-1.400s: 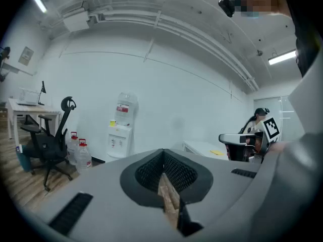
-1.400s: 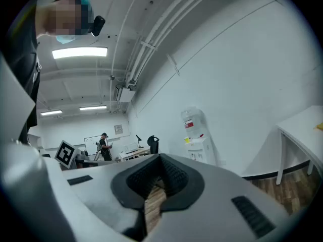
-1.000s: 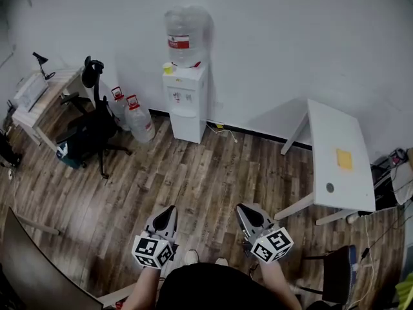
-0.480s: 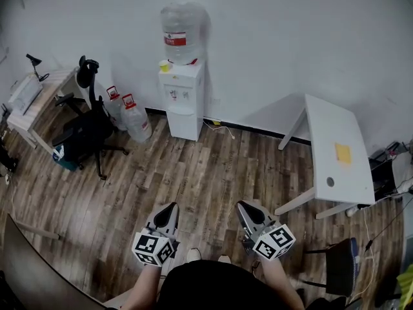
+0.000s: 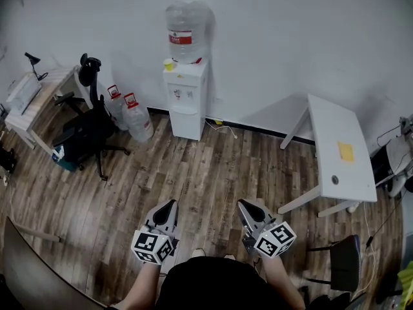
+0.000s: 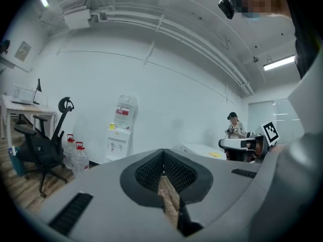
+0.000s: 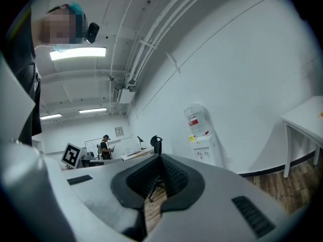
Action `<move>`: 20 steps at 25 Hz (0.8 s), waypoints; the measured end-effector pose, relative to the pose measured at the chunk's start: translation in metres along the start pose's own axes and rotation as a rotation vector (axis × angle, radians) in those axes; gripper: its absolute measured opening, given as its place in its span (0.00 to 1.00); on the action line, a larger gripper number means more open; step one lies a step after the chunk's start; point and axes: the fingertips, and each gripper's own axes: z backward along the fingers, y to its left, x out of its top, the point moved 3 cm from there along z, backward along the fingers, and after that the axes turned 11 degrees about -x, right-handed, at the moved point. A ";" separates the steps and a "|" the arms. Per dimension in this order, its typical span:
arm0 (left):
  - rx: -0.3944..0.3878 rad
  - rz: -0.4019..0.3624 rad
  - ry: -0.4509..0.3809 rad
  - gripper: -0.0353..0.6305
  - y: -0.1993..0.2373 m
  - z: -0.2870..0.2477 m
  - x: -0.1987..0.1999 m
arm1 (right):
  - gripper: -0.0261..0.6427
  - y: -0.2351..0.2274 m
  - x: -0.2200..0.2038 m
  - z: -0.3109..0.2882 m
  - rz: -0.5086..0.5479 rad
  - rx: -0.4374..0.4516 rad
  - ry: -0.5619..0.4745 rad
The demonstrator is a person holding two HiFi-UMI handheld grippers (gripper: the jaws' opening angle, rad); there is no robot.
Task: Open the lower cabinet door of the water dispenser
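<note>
Approach phase, no contact yet. Water dispenser (image 5: 186, 95) stands at the floor's (image 5: 213, 173) far edge against the wall, spare jugs (image 5: 132, 116) just beside it. Its lower cabinet door (image 5: 188, 126) looks shut. Left gripper (image 5: 168, 206) and right gripper (image 5: 246, 206) are well apart from it, both with jaws closed tight on nothing. Next: close in, drop low, open one jaw for the door edge. Handle too small to make out.

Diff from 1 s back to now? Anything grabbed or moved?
Only the head view's framing shifts slightly. Nothing taken or released. Left hand-held gripper and right hand-held gripper stay shut, empty, across the floor from the water dispenser; lower cabinet door stays closed.
</note>
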 end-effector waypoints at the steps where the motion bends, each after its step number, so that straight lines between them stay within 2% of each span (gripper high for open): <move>1: 0.001 0.000 0.001 0.07 0.004 0.003 0.000 | 0.07 0.003 0.000 -0.003 -0.001 -0.001 -0.002; 11: -0.003 0.032 0.004 0.07 0.036 0.028 -0.015 | 0.07 0.031 -0.015 -0.015 0.023 0.002 0.025; 20: 0.038 0.087 -0.019 0.07 0.069 0.039 -0.021 | 0.07 0.035 -0.011 -0.026 0.031 0.004 0.065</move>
